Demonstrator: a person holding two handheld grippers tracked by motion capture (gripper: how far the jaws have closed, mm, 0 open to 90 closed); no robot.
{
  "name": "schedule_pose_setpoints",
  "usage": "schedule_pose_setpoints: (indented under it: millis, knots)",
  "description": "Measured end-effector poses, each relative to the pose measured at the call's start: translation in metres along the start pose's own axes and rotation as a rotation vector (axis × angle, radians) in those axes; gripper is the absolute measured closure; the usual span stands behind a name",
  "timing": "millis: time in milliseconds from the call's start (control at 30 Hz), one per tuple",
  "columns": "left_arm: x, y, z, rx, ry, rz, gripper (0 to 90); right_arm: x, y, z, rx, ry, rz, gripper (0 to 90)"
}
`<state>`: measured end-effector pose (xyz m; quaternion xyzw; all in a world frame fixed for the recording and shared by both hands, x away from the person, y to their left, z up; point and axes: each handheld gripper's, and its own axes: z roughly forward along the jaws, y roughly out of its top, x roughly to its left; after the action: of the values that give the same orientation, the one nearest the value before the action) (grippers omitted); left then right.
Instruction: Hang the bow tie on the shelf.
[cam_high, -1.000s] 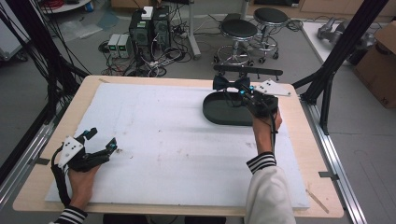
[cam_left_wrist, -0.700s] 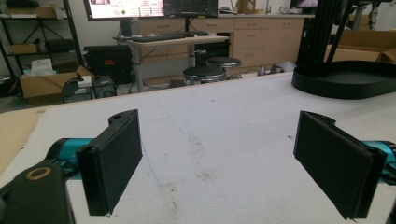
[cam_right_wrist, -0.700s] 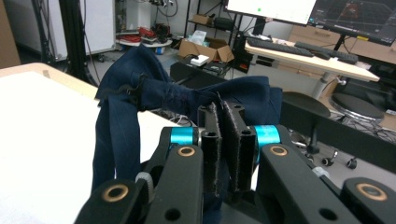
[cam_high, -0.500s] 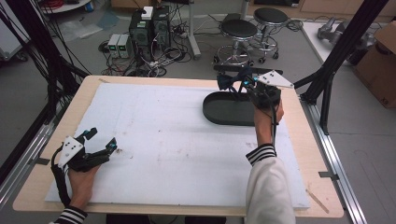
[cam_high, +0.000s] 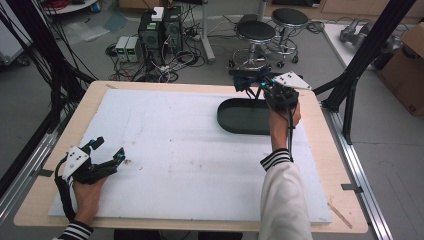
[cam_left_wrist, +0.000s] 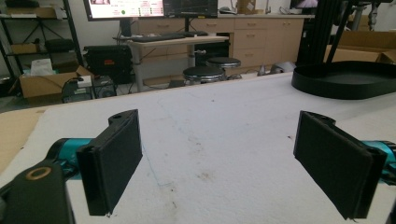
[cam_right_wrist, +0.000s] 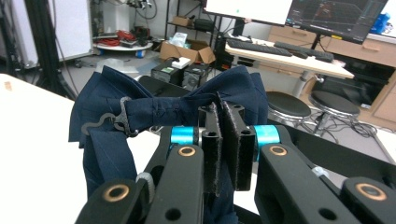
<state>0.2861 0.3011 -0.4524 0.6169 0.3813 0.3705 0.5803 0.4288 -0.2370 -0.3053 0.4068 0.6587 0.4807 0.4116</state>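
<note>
Clamping down hard, the right claw (cam_right_wrist: 223, 140) has its 2 jaws pressed together on 1 navy bow tie (cam_right_wrist: 140, 112), pinching the fabric near the knot. In the right gripper view the 2 wings of the tie spread to either side above the jaws, and a dark metal hook clasp (cam_right_wrist: 105, 122) shows on its strap at the left, with more navy cloth hanging down below. From the high view the right claw (cam_high: 255, 82) is up off the counter (cam_high: 320, 165), over the far edge near the far right corner, the bow tie (cam_high: 246, 78) dangling from it just beyond 1 black oval tray (cam_high: 240, 117). The right hand (cam_high: 282, 120) reaches across that tray's right end.

Over at the near left corner, the left claw (cam_high: 107, 150) sits low over the white mat (cam_high: 175, 150), held by the left hand (cam_high: 87, 187). Its 2 jaws stand wide apart, gripping nothing, and the left gripper view shows the 2 black pads (cam_left_wrist: 114, 158) flanking bare, scuffed mat, with the tray (cam_left_wrist: 348, 79) well apart at the far right.

Behind the counter, 2 round stools (cam_high: 272, 25) stand on the floor.
</note>
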Motion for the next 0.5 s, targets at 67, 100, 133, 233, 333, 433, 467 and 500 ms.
schedule_pose_setpoints:
  millis: [67,100,133,233,333,433,467,500]
  knots:
    - [0.0,0.0,0.0,0.0,0.0,0.0,15.5,-0.001,0.001,0.004,0.005,-0.01,0.016,85.5]
    - [0.0,0.0,0.0,0.0,0.0,0.0,15.5,-0.001,0.003,0.006,0.001,-0.01,0.021,85.5]
    - [0.0,0.0,0.0,0.001,0.0,0.001,15.5,-0.002,0.004,0.008,-0.001,-0.009,0.021,85.5]
    - [0.0,0.0,0.0,0.0,0.0,0.001,15.5,0.001,0.01,0.013,-0.011,-0.026,0.019,85.5]
    - [0.0,0.0,0.0,0.0,0.0,0.001,15.5,0.0,0.011,0.018,-0.014,-0.04,0.039,85.5]
    - [0.0,0.0,0.0,0.0,0.0,0.001,15.5,0.0,0.009,0.022,-0.006,-0.055,0.047,85.5]
    - [0.0,0.0,0.0,0.0,0.0,0.001,15.5,0.0,0.008,0.023,-0.001,-0.061,0.051,85.5]
    - [0.0,0.0,0.0,0.001,-0.001,0.002,15.5,-0.001,0.007,0.024,-0.002,-0.061,0.054,85.5]
